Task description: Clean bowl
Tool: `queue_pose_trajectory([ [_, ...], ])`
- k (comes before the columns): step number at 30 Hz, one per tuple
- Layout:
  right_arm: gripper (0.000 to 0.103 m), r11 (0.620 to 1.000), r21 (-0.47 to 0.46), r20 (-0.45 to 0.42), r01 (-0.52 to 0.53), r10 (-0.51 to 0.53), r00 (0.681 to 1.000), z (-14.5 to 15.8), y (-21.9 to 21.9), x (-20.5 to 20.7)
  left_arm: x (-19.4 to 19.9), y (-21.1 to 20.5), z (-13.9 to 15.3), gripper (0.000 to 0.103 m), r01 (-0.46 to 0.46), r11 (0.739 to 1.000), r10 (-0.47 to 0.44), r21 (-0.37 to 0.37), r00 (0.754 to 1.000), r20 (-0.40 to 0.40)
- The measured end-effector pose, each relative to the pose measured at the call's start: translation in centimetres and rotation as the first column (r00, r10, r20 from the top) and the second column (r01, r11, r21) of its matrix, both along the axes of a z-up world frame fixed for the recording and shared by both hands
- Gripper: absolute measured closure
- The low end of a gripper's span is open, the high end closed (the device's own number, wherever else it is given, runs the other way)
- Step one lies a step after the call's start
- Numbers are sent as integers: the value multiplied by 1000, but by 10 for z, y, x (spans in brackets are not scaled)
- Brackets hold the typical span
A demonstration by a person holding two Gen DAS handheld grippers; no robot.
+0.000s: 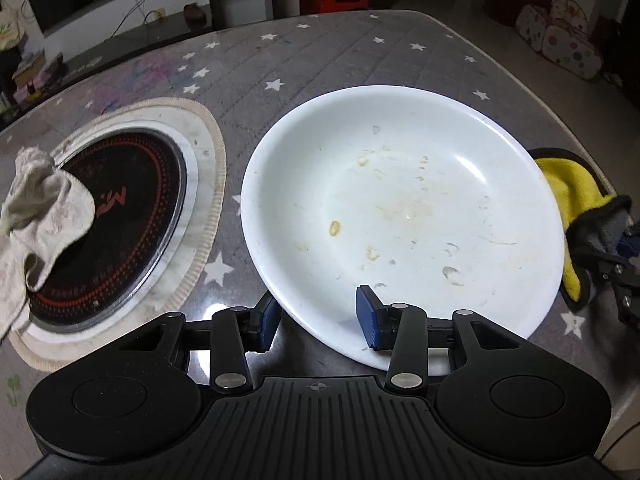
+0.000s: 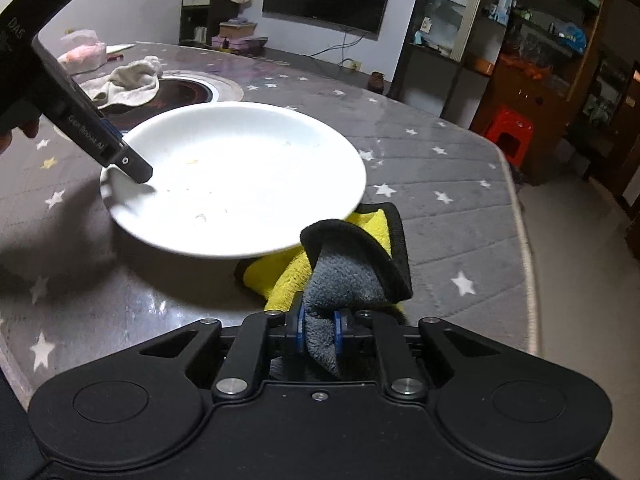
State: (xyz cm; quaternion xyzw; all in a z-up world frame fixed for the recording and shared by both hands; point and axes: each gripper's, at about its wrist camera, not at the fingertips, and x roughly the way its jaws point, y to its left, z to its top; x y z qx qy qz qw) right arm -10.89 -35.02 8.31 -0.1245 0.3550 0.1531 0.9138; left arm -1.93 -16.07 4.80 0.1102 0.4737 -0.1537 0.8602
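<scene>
Two grippers flank a wide, shallow white bowl (image 1: 402, 216) that rests upright on a grey star-patterned table cover (image 1: 320, 60), its opening facing straight up; being round, it has no distinct long axis, though the right wrist view foreshortens it into a broad ellipse stretched left to right. Yellowish food smears and droplets mark its inner floor. The left gripper (image 1: 318, 320) is spread open at the bowl's near edge: one blue-padded finger lies over the rim inside the bowl, the other outside beside the wall, so the rim sits between them; whether either pad touches the bowl cannot be told. In the right wrist view the same gripper reaches down from the upper left onto the bowl's left rim. The right gripper (image 2: 319, 330) is clamped on a yellow-and-grey cloth (image 2: 340, 264) with black edging, the grey side pinched between its blue pads and the rest folded up in front of them. The cloth's yellow part lies on the table, tucked partly beneath the bowl's overhanging right rim. Left of the bowl, a round black cooktop (image 1: 116, 216) is set into the table, with a crumpled off-white rag (image 1: 36, 216) draped over its far-left edge.
</scene>
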Motion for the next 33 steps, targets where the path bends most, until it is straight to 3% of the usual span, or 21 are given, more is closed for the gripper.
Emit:
queue_pose_trajectory([
  [5,89,979,186,-36,85,-79,996,1,-25,18,8,-2,-2,61,33,999,-34,38,999,20],
  [8,89,928,334,-77,165,-148,986,0,-46,28,12,-5,-3,60,47,997,-49,63,998,31],
  [11,89,878,424,-104,221,-195,975,-3,-58,36,14,-9,-4,59,59,995,-63,84,997,43],
  [24,91,743,578,-106,336,-340,934,-8,-77,71,16,-10,-4,58,100,989,-106,109,993,54],
  [29,91,715,600,-111,358,-369,923,-12,-78,90,14,-10,-3,58,114,987,-122,113,990,65],
  [33,91,654,650,-140,386,-396,908,-16,-84,100,12,-11,-3,58,119,986,-127,114,990,67],
])
